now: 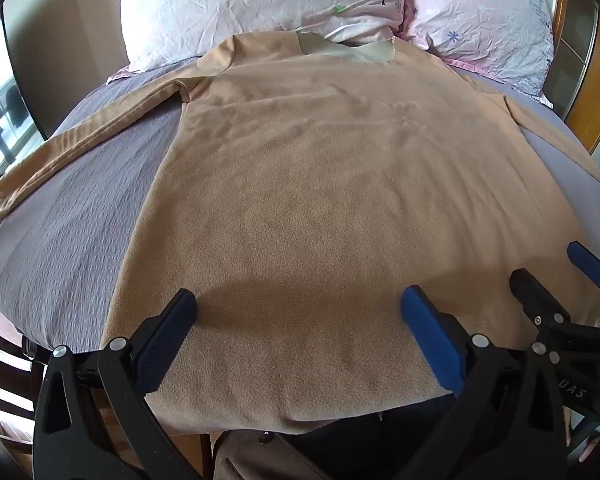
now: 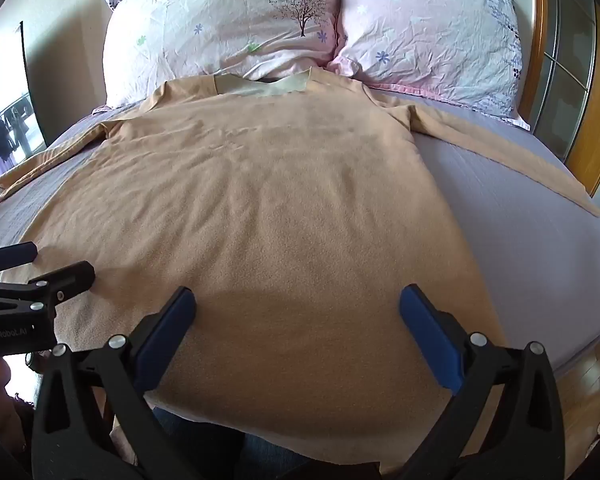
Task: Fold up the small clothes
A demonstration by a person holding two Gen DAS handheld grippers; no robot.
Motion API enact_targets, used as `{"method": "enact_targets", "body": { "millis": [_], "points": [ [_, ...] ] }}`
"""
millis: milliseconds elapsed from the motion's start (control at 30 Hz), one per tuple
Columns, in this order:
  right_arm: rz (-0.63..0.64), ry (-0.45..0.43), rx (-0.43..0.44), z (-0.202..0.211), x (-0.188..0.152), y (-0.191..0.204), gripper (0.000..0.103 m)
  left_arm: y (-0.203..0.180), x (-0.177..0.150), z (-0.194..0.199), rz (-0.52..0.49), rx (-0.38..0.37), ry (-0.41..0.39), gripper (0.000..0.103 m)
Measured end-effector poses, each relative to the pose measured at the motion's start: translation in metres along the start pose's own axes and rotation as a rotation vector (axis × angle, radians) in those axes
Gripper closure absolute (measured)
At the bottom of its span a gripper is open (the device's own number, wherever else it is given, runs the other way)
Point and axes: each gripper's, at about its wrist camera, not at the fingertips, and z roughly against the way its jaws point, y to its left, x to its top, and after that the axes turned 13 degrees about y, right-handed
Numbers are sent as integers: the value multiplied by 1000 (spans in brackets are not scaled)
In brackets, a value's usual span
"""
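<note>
A tan long-sleeved fleece top (image 1: 320, 184) lies flat on the bed, collar toward the pillows, sleeves spread to both sides; it also shows in the right wrist view (image 2: 268, 208). My left gripper (image 1: 298, 304) is open and empty, just above the hem on the left part. My right gripper (image 2: 298, 304) is open and empty above the hem on the right part. The right gripper also shows at the right edge of the left wrist view (image 1: 556, 276), and the left gripper shows at the left edge of the right wrist view (image 2: 48, 264).
The bed has a grey-purple sheet (image 1: 68, 216) (image 2: 512, 216). Two floral pillows (image 1: 260, 4) (image 2: 428, 28) lie at the head against a wooden headboard (image 2: 596, 92). The bed's near edge is just under the hem. A window is at the left (image 2: 8, 128).
</note>
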Motion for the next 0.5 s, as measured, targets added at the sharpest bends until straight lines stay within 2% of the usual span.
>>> {"method": "enact_targets", "body": {
  "millis": [500],
  "points": [
    [0,-13,0,3,-2,-1,2,0,0,0,0,0,-12,1]
  ]
}}
